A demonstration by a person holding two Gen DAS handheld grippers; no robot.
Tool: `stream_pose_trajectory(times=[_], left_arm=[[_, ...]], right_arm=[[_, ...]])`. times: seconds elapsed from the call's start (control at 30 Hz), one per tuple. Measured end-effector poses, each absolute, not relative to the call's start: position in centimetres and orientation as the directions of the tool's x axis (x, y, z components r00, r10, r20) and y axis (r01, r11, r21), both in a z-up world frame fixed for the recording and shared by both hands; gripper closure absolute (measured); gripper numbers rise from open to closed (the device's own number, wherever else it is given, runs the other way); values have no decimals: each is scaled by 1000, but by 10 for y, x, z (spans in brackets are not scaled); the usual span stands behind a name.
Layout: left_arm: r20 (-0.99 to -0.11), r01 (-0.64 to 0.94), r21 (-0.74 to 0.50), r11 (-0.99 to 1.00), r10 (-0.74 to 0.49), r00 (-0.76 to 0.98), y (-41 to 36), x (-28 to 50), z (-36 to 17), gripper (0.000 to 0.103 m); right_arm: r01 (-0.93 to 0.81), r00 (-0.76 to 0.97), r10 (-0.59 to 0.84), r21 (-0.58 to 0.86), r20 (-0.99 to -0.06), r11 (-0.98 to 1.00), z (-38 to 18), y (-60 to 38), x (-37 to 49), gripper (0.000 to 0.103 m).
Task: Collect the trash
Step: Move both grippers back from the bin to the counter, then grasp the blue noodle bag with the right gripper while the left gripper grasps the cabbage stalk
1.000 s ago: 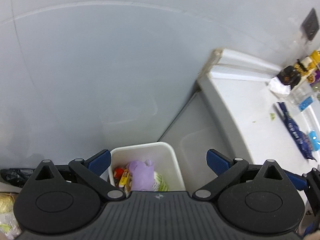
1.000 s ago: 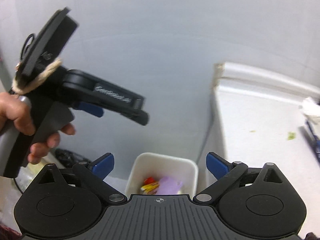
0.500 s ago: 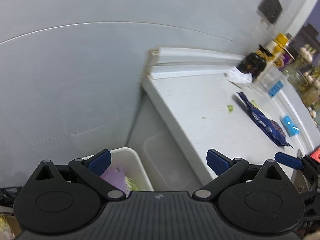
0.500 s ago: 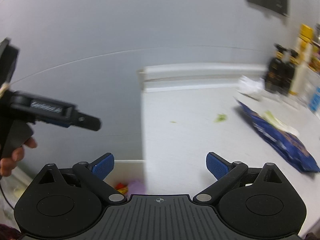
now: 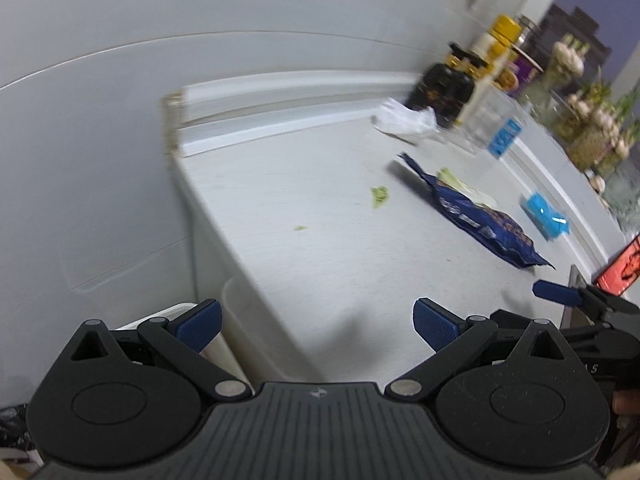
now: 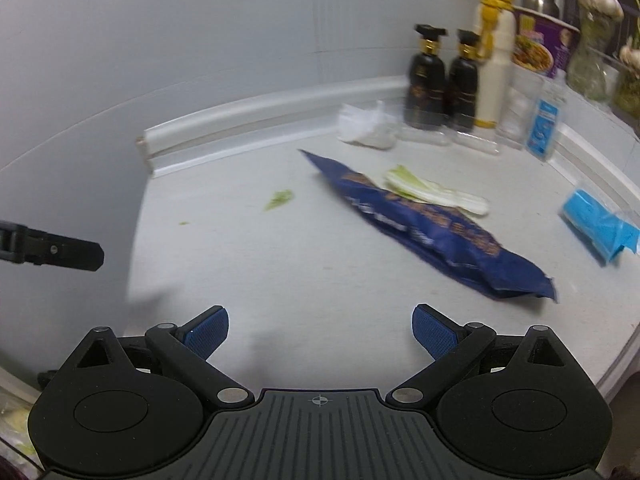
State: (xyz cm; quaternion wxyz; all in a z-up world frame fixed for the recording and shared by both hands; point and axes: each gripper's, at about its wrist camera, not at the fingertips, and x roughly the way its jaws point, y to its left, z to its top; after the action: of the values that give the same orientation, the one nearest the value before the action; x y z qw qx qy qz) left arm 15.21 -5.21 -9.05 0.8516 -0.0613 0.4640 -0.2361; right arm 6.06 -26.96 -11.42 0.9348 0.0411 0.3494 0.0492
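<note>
The left gripper (image 5: 316, 326) stands with its blue-padded jaws spread wide and nothing between them, above the near corner of the white countertop (image 5: 320, 240); the right gripper (image 6: 320, 326) is likewise wide open and empty, over the counter's near edge; from the right wrist view, a long crumpled dark-blue snack bag (image 6: 432, 232) lies at one o'clock, a pale green cabbage leaf (image 6: 436, 192) resting against its far side; a small green scrap (image 6: 279, 199) sits at eleven o'clock; a blue wrapper (image 6: 596, 226) lies at two o'clock; farthest, a crumpled white plastic bag (image 6: 366, 128) lies just beside two black bottles (image 6: 444, 80) at the wall.
</note>
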Motion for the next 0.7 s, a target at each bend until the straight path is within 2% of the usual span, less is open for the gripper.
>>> stream_pose_trajectory(times=[0.27,0.53,0.63,0.7], left_arm=[[-737,508,-287,812,-526,425,-117,176,-77,1],[-706,745,-182,642,-612,356,-197,223,-59,6],[-725,788,-166,593,-615,310,-225,240,-63,16],[-750,789,-178,588,-600,278,-241,252,-70,26]], right_arm=[[-78,799,76,22,-597,997,-103,-314,69,4],[-193,785,126,-46,-607,980,-106,-341,100,6],[-223,771,145,-49,-620,974,-111,-346,112,9],[-230,767,148,-53,-624,972,-115,-349,117,9]])
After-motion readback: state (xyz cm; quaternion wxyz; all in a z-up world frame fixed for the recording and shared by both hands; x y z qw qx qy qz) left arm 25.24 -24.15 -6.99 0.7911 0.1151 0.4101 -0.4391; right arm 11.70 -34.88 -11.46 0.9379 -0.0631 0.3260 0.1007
